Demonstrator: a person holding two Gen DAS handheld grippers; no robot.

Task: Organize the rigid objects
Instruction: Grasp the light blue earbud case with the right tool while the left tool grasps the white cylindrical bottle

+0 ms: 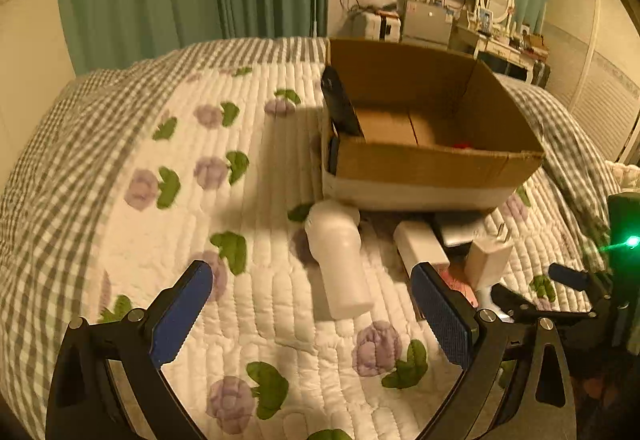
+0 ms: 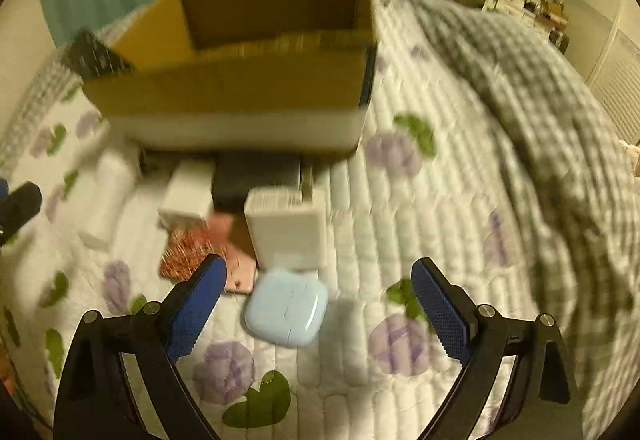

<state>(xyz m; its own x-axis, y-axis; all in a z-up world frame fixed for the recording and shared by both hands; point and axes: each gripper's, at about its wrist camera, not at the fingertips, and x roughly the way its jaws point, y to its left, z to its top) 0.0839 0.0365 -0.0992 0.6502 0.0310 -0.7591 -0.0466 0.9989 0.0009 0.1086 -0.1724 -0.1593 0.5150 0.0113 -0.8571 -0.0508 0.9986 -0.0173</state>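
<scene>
Cardboard box [image 1: 420, 168] holds a black remote [image 1: 340, 104]; both claws spread, empty.

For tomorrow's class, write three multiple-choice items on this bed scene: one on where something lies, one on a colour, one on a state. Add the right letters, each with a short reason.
1. Where does the white bottle lie?
A. inside the cardboard box
B. on the quilt in front of the cardboard box
C. on the dressing table

2. What colour is the small rounded case nearest the right gripper?
A. pale blue
B. red
C. black

3. How do the left gripper's jaws stand?
A. shut on the bottle
B. shut on nothing
C. wide apart, holding nothing

Answers:
1 B: the bottle lies on its side on the quilt, below the near wall of the cardboard box.
2 A: the case looks pale blue ahead of the right gripper.
3 C: the left gripper has both pads spread, neither touching the bottle.
</scene>
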